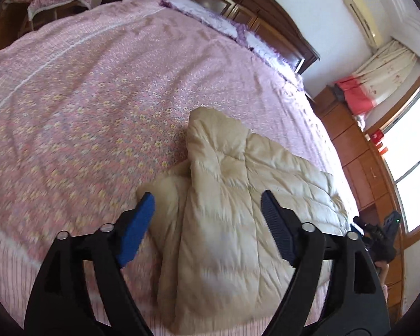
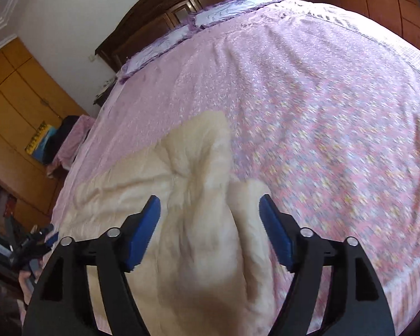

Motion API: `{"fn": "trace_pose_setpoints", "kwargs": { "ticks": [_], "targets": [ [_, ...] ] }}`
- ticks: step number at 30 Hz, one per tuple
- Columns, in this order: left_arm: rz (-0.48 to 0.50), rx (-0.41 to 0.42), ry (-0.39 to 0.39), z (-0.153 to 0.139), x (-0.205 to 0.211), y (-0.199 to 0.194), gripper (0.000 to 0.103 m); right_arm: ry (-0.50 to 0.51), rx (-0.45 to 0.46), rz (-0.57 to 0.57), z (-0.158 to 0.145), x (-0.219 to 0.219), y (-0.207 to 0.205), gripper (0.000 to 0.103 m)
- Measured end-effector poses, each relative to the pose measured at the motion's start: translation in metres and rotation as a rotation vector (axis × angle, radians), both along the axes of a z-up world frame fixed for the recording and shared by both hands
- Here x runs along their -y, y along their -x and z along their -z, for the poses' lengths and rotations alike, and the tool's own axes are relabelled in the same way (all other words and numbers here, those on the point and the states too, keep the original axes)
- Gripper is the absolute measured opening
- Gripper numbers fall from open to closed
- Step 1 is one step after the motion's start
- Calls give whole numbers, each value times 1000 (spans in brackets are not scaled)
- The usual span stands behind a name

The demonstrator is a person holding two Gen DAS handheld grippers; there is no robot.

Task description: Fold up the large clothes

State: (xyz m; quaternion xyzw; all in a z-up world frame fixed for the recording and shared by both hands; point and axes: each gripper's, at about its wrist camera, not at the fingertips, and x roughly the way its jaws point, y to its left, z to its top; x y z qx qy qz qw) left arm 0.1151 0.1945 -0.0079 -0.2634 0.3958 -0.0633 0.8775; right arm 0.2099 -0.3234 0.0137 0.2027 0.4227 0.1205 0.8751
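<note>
Fingers wide apart on left gripper (image 1: 207, 204) and right gripper (image 2: 210, 205), gripping nothing, above cream quilted padded jacket (image 1: 238, 196) bunched near pink floral bedspread's (image 1: 84, 112) near edge.

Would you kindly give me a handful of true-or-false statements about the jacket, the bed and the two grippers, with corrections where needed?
1. The cream padded jacket lies on the pink flowered bedspread. True.
2. The left gripper is clamped on the jacket. False: its jaws stand open, with the jacket below and between them, not pinched.
3. The right gripper is open. True.
4. The jacket is spread flat with both sleeves out. False: it is bunched, with a fold standing up along its middle.
5. Pillows lie by the dark wooden headboard. True.
6. The jacket is bright red. False: it is cream.
</note>
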Motion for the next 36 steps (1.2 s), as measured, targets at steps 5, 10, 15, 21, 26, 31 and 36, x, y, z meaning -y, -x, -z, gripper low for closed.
{"fn": "trace_pose_setpoints", "kwargs": {
  "ticks": [5,10,15,21,26,31,36],
  "targets": [
    [5,-16,-12,7,3,29,84,-87,-30,3,12,16,35,83],
    [36,-53,-59,18,18,40,84,-129,-55,3,23,17,56,84],
    [-19,-145,-175,32,26,37,84,-147,-73,-3,33,14,60,85],
    [-17,-147,-115,41,28,35,84,-210,-124,-15,50,13,52,85],
    [9,-138,-119,44,34,36,84,-241,-150,-18,58,10,45,85],
    [16,-139,-98,48,38,30,84,-240,-161,-27,59,2,37,86],
    [47,-140,-30,53,46,23,77,-244,-163,-42,60,-6,32,88]
  ]
}}
